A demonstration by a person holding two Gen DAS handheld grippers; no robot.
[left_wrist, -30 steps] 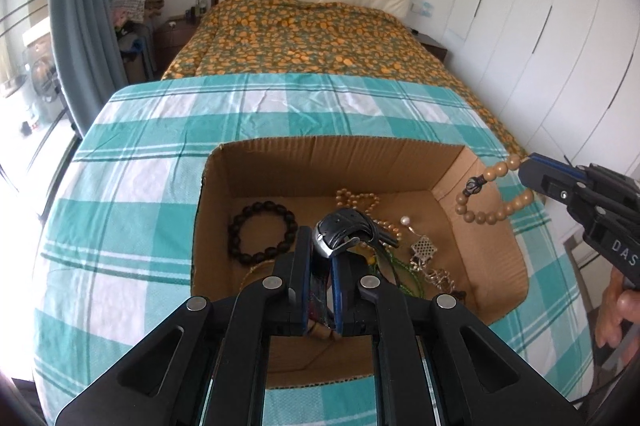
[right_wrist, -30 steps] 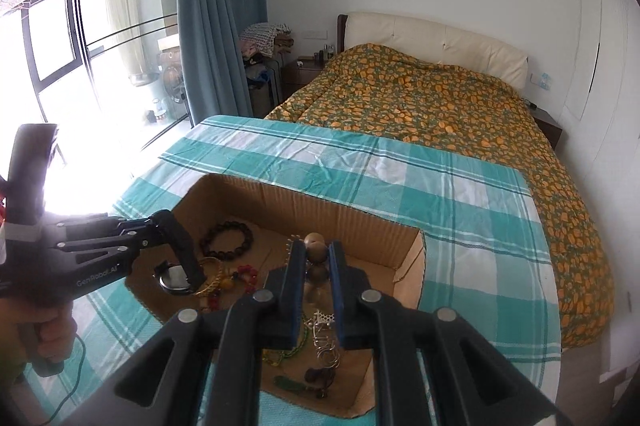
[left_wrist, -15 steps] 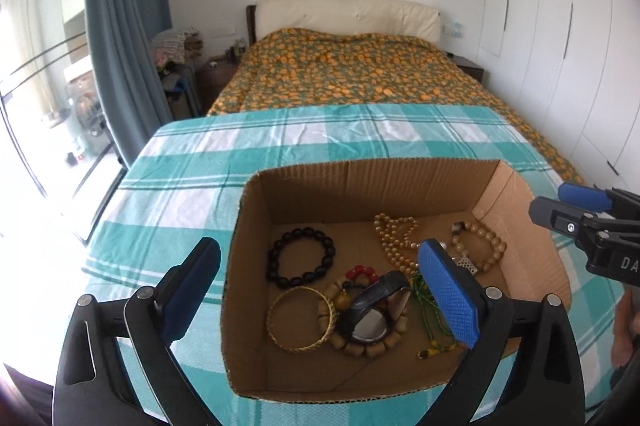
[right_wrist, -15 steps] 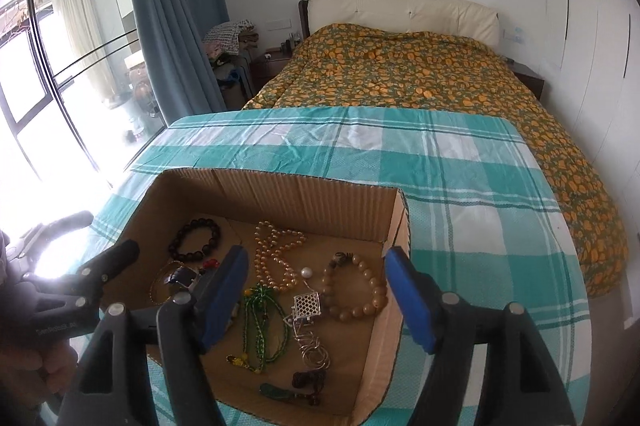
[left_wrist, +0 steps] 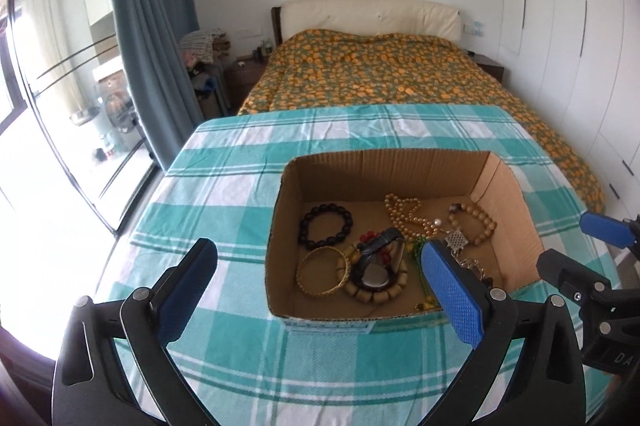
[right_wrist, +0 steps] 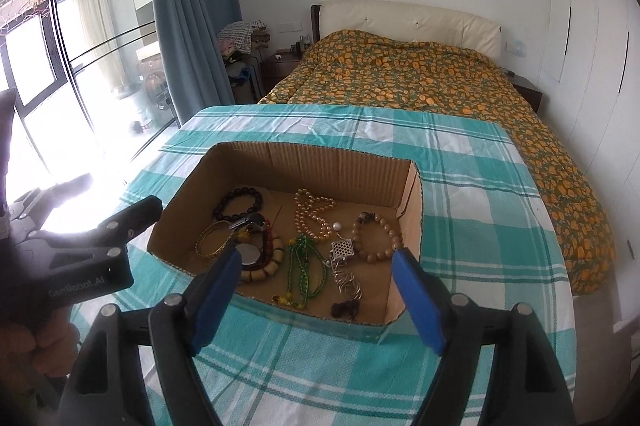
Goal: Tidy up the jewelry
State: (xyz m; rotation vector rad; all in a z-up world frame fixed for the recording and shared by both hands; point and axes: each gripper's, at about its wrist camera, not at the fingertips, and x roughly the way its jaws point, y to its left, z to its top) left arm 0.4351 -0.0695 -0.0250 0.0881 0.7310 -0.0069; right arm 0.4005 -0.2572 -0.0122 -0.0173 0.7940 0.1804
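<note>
Left wrist view: the left gripper [left_wrist: 320,286] is being held above the near edge of the table [left_wrist: 224,194], its fingers [left_wrist: 452,290] spread wide with nothing between them. The cardboard box [left_wrist: 280,226] is sitting toward the table's near right part, and the jewelry is all being kept inside it: a dark bead bracelet [left_wrist: 326,232], a gold bangle [left_wrist: 322,274], a watch [left_wrist: 378,262] lying on a chunky wooden bracelet, and a tan bead bracelet [left_wrist: 474,224] by the right wall. Looks like the box is being used as the one catch-all, so nothing is left loose on the cloth.

Right wrist view: the right gripper [right_wrist: 316,290] is being hovered over the box's near rim, jaws being opened, nothing pinched between them. A green bead strand [right_wrist: 302,266] and a silver pendant [right_wrist: 342,250] are lying under it. The left gripper is being held off the left side, clear of the box, probably to leave room.
</note>
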